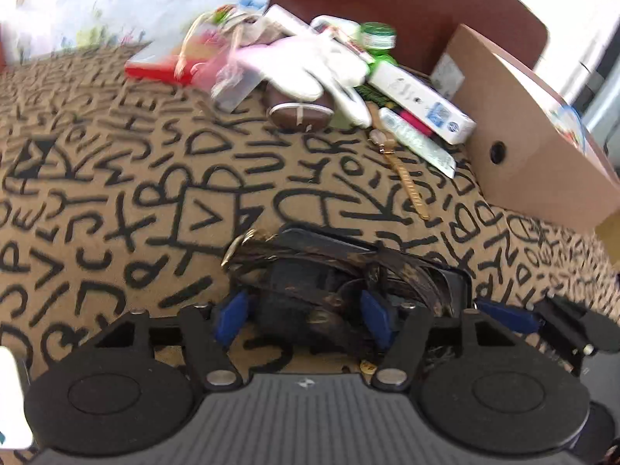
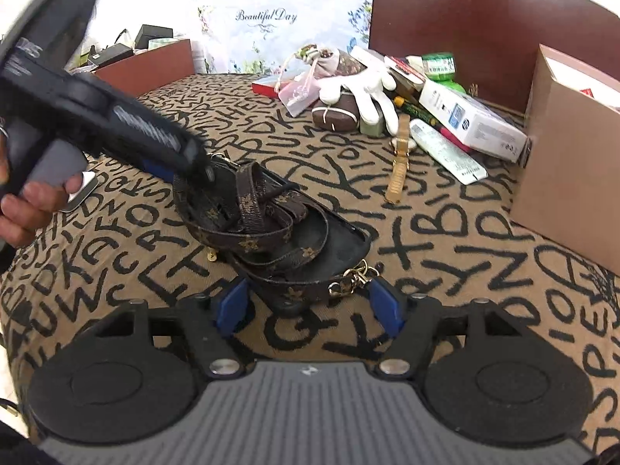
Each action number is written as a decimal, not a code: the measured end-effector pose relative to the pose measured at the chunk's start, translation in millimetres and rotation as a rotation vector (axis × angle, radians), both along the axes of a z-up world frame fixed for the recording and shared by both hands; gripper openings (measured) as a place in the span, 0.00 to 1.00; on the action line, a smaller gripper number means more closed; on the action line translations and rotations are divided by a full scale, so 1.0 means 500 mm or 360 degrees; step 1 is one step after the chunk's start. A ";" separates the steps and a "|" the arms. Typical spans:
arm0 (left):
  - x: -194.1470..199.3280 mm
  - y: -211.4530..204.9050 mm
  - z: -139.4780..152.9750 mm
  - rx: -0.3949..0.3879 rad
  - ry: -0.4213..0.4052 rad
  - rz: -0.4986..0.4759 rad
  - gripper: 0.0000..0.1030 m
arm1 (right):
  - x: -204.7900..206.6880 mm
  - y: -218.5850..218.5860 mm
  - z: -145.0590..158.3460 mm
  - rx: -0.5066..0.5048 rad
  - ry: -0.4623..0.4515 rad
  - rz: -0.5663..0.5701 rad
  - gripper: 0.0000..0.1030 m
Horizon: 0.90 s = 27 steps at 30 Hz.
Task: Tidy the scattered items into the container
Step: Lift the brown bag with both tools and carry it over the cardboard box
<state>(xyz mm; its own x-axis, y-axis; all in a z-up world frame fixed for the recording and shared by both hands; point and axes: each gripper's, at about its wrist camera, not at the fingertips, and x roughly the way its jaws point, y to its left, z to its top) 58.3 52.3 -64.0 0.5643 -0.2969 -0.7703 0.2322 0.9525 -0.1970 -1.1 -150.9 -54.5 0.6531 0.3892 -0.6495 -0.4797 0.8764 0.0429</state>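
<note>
A dark phone case wrapped in a brown patterned strap (image 2: pixel 271 217) lies on the lettered tan cloth. In the left wrist view the case (image 1: pixel 329 271) sits between my left gripper's (image 1: pixel 306 317) open blue pads, with its near end between them. My right gripper (image 2: pixel 308 310) is open just in front of the case's other end, near the gold clasp (image 2: pixel 354 277). The cardboard box (image 2: pixel 565 155) stands at the right, also seen in the left wrist view (image 1: pixel 534 139). A gold watch (image 2: pixel 401 155), white glove (image 2: pixel 360 89), and brown pouch (image 2: pixel 335 114) lie behind.
A pile at the back holds a white carton (image 2: pixel 472 120), a white tube (image 2: pixel 445 151), green jars (image 2: pixel 440 64), a red box (image 2: pixel 267 87) and a clear bag (image 2: pixel 298 95). A dark wooden board (image 2: pixel 484 19) stands behind. The left gripper's body (image 2: pixel 97 108) crosses the right wrist view.
</note>
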 end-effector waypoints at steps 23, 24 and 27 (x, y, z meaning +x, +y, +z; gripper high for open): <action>0.017 -0.270 0.270 -0.0185 -0.0510 -0.0316 0.58 | -0.034 -0.213 0.236 0.0103 -0.0542 -0.0352 0.52; 0.027 -0.291 0.280 -0.0200 -0.0520 -0.0328 0.58 | -0.026 -0.231 0.249 0.0093 -0.0571 -0.0380 0.52; 0.067 -0.356 0.303 -0.0238 -0.0552 -0.0377 0.58 | 0.004 -0.281 0.277 0.0067 -0.0637 -0.0450 0.52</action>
